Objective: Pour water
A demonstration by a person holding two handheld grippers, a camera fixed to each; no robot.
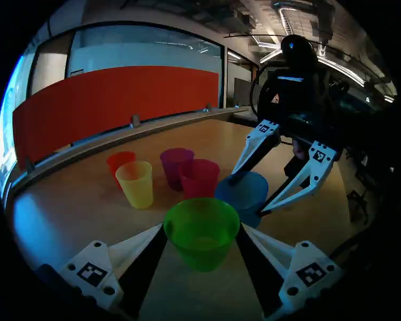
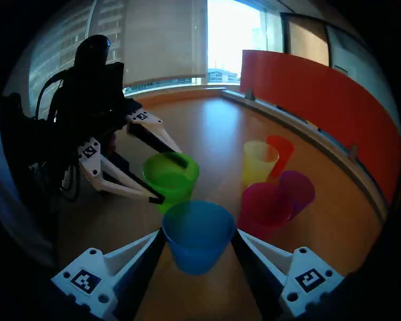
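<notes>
A green cup stands upright between my left gripper's fingers, which press on both its sides. The blue cup sits just behind it, held by my right gripper, which reaches in from the right. From the right gripper view, the blue cup is clamped upright in my right gripper, and the green cup sits beyond it in my left gripper. I cannot make out water in either cup.
Yellow, orange, purple and magenta cups cluster on the wooden table. A red partition runs along the table's far edge. A dark-clothed person holds the grippers.
</notes>
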